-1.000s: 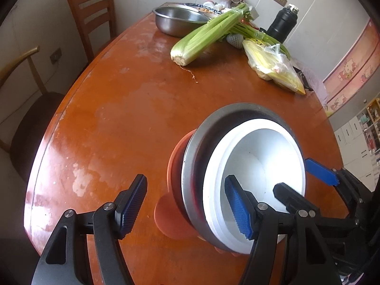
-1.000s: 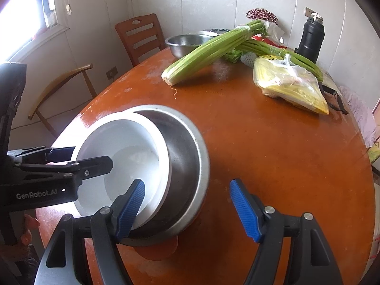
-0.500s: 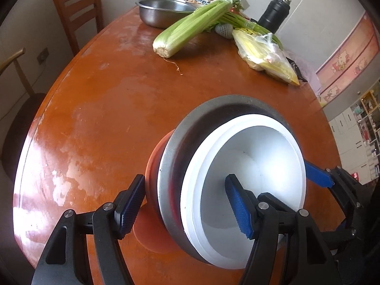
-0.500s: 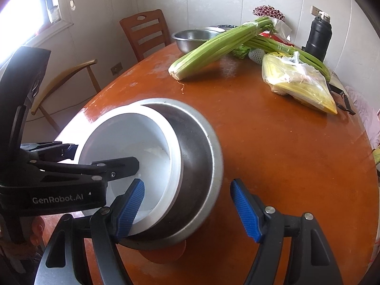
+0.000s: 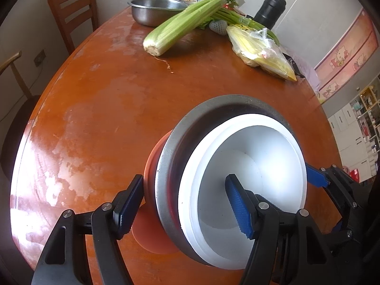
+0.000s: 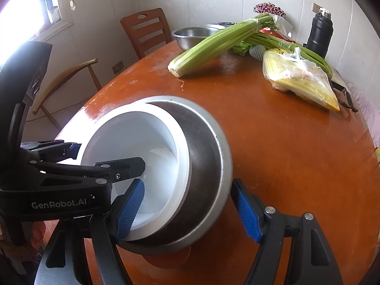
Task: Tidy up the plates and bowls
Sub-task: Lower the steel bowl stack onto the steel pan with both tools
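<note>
Stacked dishes near the table's near edge: white bowl nested in steel bowl over orange plate. Both tongs, left and right, clamped across opposite rims. Probably carrying the stack; next, level set-down.

We are seeing a white bowl nesting in a grey steel bowl over an orange plate, all showing against the glossy reddish-brown table; beyond them, pale-green celery.
</note>
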Available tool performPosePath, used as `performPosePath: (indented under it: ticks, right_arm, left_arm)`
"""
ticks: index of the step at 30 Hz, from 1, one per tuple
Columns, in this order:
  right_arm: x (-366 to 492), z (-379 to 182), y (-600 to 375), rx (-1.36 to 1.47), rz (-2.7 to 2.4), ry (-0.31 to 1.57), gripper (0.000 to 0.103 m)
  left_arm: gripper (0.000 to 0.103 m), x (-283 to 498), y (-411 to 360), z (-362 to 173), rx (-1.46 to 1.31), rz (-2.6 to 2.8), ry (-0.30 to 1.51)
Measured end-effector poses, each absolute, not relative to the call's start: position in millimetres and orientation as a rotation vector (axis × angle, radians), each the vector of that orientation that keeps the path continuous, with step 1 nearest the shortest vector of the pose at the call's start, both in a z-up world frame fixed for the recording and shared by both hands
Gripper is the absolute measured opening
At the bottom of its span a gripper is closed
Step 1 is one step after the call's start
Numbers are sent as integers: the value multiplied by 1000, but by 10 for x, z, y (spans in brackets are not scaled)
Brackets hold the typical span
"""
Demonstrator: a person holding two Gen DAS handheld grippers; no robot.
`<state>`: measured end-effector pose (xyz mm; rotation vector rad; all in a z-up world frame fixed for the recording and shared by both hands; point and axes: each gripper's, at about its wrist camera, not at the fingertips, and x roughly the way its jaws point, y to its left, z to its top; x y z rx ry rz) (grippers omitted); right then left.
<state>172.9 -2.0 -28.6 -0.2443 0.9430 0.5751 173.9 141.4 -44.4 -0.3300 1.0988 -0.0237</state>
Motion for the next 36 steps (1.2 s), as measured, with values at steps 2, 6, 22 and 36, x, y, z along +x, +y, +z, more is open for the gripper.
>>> performPosePath:
  ticks: [2,6,22,36]
  right_arm:
    - [1737,-293,-43,-243,574,946,74]
    - [1755,-302,-122,-237,565,949,74]
    - [1828,-340,-595,-196,484,963,74]
    - [1868,-352,-1059,-156,422,968,74]
  left_arm:
    - [70,1754,1374,-446,-328,-29,1102]
    - [70,1782,1269,-441,-316,-41,1107]
    - [71,1943,787,-427,-268,-97,1126]
    - [71,2050,337,-416,-224,-148,1138]
